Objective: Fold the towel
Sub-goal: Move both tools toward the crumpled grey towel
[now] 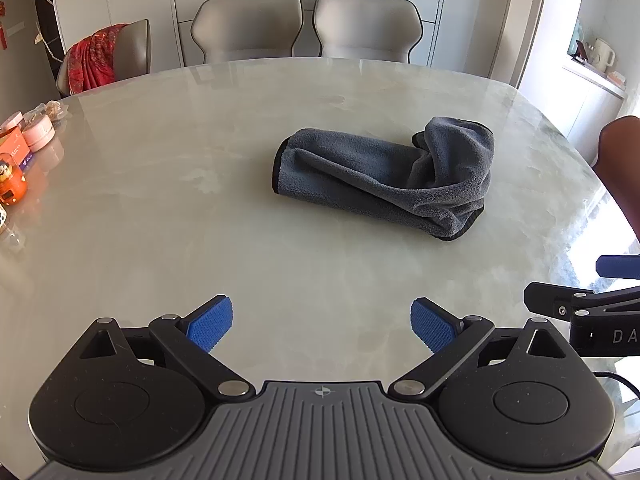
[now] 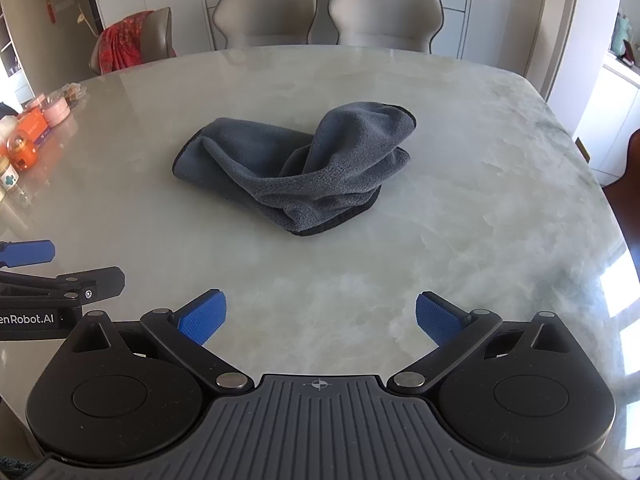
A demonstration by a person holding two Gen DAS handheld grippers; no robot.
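Note:
A grey towel with a black hem [image 1: 384, 178] lies crumpled in a loose roll on the pale marble table [image 1: 160, 208], with its right end bunched up. It also shows in the right wrist view [image 2: 304, 168]. My left gripper [image 1: 322, 324] is open and empty, above the table's near side, well short of the towel. My right gripper [image 2: 320, 318] is open and empty too, just as far back from the towel. The right gripper's side shows at the right edge of the left wrist view [image 1: 592, 296]. The left gripper's side shows at the left edge of the right wrist view [image 2: 52, 276].
Several small items, pink tubs [image 1: 38, 132] and an orange box [image 2: 34, 124], sit along the table's left edge. Two grey chairs [image 1: 248, 28] stand at the far side. A third chair with a red cloth [image 1: 92, 58] stands at the far left.

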